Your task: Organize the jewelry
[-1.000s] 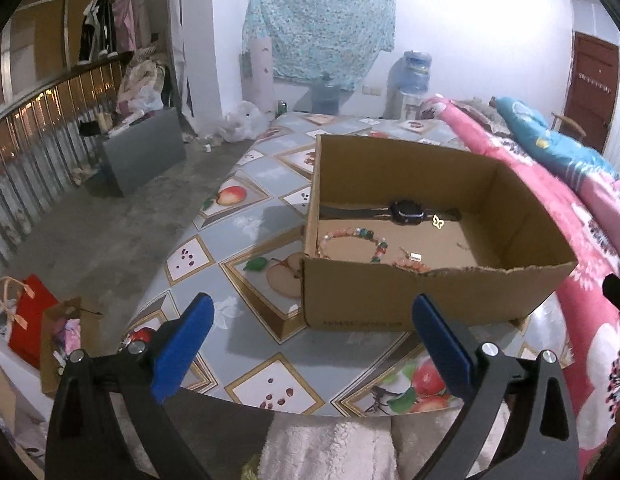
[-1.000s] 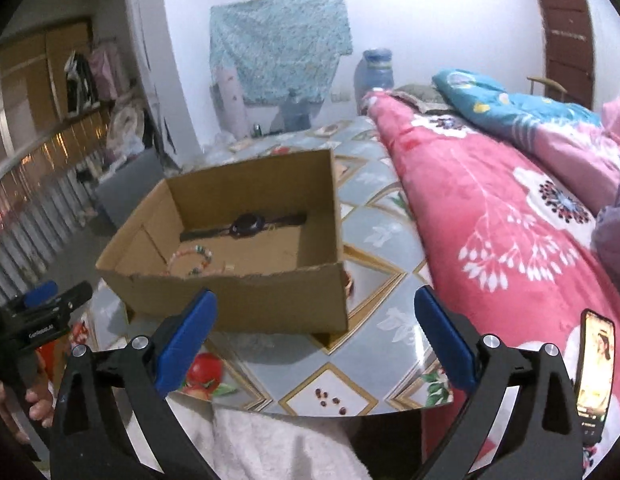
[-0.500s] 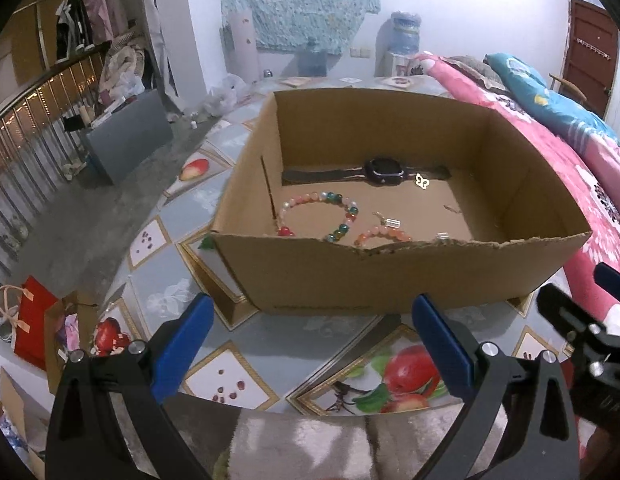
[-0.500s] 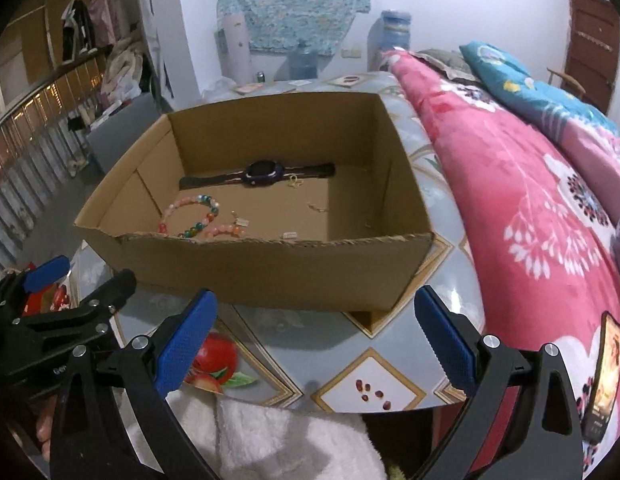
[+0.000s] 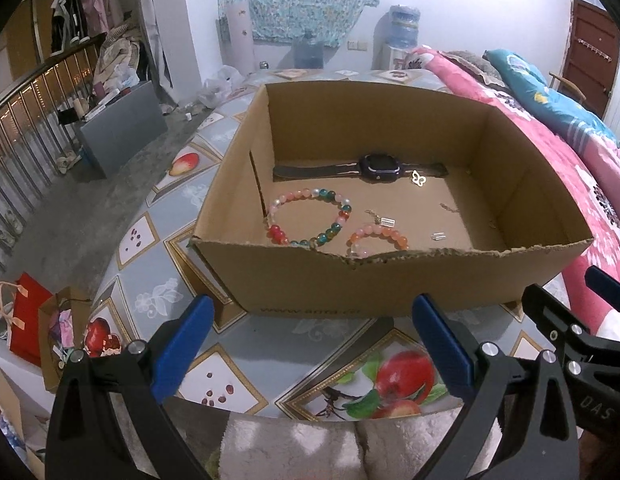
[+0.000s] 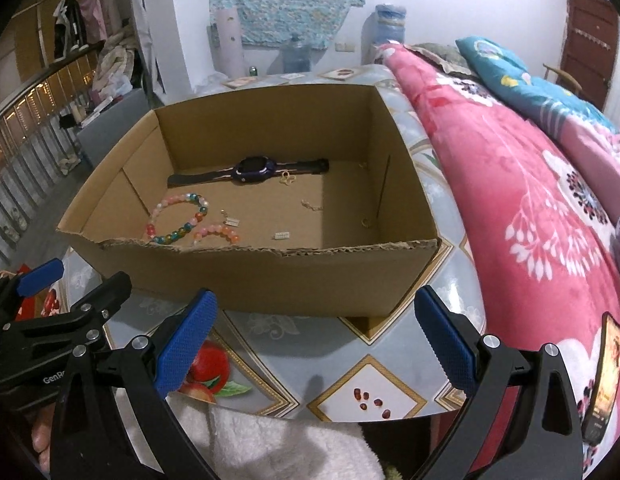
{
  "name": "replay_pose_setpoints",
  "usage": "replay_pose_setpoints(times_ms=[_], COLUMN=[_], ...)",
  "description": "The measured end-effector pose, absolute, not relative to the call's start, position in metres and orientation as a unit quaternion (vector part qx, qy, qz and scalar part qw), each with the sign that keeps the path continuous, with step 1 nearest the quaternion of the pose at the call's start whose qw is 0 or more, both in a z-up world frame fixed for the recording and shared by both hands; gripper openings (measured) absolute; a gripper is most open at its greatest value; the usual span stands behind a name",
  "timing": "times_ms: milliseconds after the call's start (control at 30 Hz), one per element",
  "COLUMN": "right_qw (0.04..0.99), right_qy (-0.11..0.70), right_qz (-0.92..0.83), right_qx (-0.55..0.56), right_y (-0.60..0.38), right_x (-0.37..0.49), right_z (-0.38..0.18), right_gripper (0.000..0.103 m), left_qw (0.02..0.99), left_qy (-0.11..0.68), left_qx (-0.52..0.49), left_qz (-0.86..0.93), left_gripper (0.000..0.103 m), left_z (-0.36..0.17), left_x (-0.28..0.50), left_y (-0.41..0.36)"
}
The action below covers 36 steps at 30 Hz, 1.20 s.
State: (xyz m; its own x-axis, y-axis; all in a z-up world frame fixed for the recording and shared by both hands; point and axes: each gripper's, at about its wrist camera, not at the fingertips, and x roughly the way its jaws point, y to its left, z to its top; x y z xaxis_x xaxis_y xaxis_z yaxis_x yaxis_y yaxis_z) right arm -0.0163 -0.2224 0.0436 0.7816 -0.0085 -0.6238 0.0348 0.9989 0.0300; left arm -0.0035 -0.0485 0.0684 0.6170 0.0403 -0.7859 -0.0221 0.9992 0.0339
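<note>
An open cardboard box (image 5: pixel 390 284) (image 6: pixel 250 276) stands on a fruit-patterned table. Inside lie a dark watch (image 5: pixel 372 168) (image 6: pixel 252 169), a multicoloured bead bracelet (image 5: pixel 310 220) (image 6: pixel 178 222), a smaller pink-orange bead bracelet (image 5: pixel 378 238) (image 6: pixel 216 234), a gold butterfly charm (image 5: pixel 419 179) (image 6: pixel 287 177), a thin chain (image 5: pixel 449 208) (image 6: pixel 312 206) and small silver pieces (image 5: pixel 438 235) (image 6: pixel 282 235). My left gripper (image 5: pixel 310 332) hangs open in front of the box's near wall. My right gripper (image 6: pixel 314 328) is open too, just before the near wall. Both hold nothing.
A pink floral blanket (image 6: pixel 530 200) covers the bed to the right, with a phone (image 6: pixel 602 376) at its edge. A grey box (image 5: pixel 122 128), a railing (image 5: pixel 26 128) and a red bag (image 5: pixel 26 316) lie to the left. White fleece (image 6: pixel 278 444) sits below the table's edge.
Both grippers have come closer to the box and higher, so more of its floor and the jewelry shows. Their jaws stay wide apart.
</note>
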Motion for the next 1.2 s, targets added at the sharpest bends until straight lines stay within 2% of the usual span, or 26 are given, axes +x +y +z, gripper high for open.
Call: replay_pose_setpoints(times_ms=[1200], right_qw=[0.935], right_qy=[0.352], right_qz=[-0.010], right_qx=[0.025], right_y=[-0.2297], right_x=[-0.0063], right_z=[0.0400], right_gripper=[0.095], left_qw=[0.891], left_qy=[0.453], left_qx=[0.004], left_qz=[0.019], left_gripper=[0.097], left_z=[0.0607], left_x=[0.0030], left_y=[-0.0459])
